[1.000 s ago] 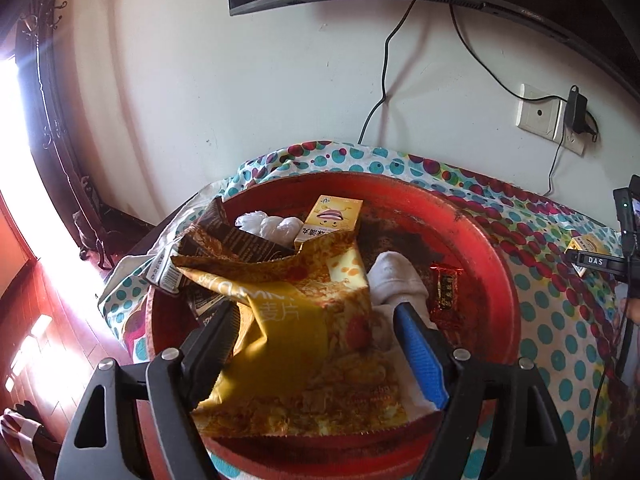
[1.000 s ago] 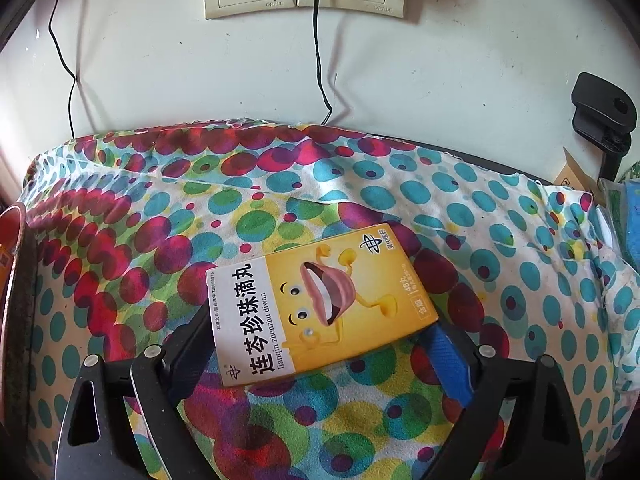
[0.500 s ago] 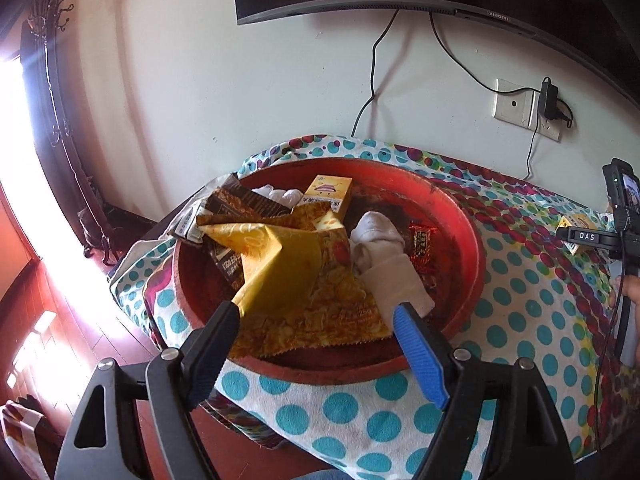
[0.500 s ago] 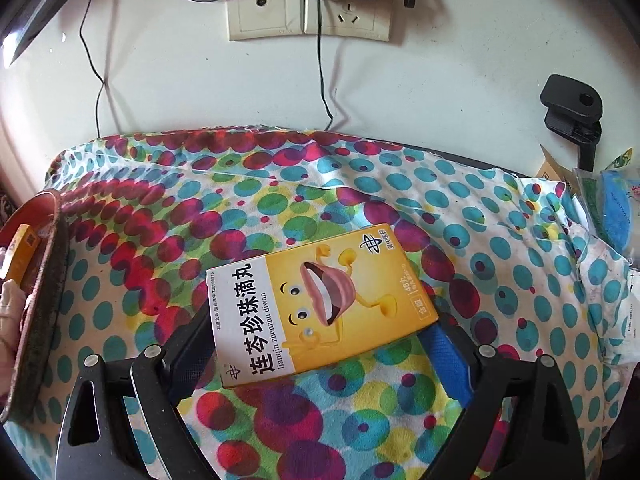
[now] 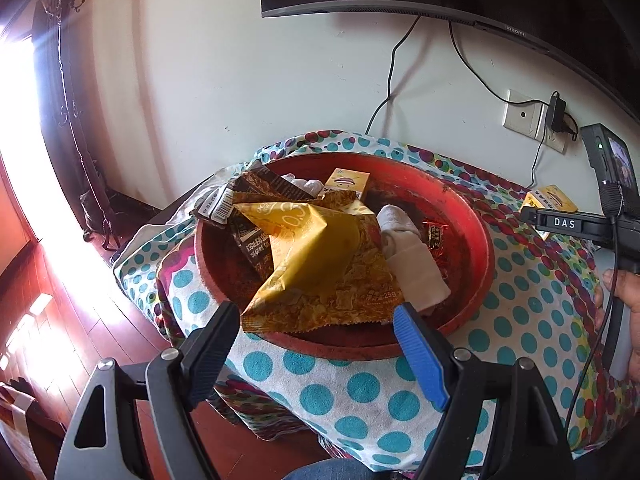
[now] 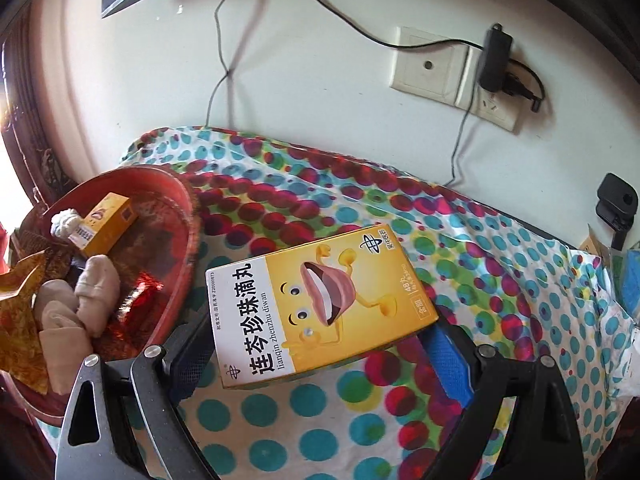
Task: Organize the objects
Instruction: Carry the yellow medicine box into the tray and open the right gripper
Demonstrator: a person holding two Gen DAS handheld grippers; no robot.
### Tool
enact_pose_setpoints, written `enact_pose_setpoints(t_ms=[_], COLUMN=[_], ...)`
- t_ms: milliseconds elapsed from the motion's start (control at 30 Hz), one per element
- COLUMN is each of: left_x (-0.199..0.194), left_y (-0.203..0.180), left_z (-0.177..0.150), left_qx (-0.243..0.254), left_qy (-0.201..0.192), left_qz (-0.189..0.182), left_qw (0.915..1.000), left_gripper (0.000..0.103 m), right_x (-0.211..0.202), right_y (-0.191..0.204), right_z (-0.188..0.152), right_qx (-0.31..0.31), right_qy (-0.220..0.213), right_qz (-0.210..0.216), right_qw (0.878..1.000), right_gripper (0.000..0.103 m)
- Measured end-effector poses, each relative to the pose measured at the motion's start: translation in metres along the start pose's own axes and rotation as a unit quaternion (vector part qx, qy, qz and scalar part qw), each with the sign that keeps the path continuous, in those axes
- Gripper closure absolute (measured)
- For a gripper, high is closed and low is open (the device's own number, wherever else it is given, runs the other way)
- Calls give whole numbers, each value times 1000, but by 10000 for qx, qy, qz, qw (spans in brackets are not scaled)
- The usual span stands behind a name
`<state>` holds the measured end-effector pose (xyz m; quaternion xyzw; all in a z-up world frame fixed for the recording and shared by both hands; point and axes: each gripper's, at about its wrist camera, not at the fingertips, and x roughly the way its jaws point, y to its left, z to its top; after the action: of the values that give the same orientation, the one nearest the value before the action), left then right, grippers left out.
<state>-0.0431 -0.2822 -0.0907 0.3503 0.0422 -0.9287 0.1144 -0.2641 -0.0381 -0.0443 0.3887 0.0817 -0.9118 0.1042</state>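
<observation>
My right gripper (image 6: 320, 344) is clamped across the yellow medicine box (image 6: 320, 304), held above the dotted cloth (image 6: 360, 420) just beside the red basin (image 6: 188, 216); I judge a level carry over its rim best, while my left gripper (image 5: 318, 336) hangs apart and empty, clear of the snack bag (image 5: 320, 268)

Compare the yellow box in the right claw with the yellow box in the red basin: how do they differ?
The yellow cardboard medicine box in the right claw is gripped between the claw's pads above the polka-dot cloth; the yellow cardboard box in the round red basin lies loose among socks and snack bags. The held box shows its full printed face; the basin box shows mostly an end and side. Both carry the same yellow cartoon-mouth print.
</observation>
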Motion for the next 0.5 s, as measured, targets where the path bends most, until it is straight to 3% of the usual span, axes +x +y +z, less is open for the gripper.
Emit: enact_pose_setpoints(t_ms=[300,500], left_x=[-5,-3], left_y=[20,30], left_z=[-7,-7], left_qx=[-143,-251], left_qy=[31,29], left_qz=[-81,-88], left_qw=[9999,9996], left_gripper=[22,22], right_x=[0,12], right_y=[91,124], right_z=[15,22], right_qx=[-701,-857], right_qy=[-60,21], right_qz=[340,467], right_qw=[9969,9952], right_gripper=[10,10])
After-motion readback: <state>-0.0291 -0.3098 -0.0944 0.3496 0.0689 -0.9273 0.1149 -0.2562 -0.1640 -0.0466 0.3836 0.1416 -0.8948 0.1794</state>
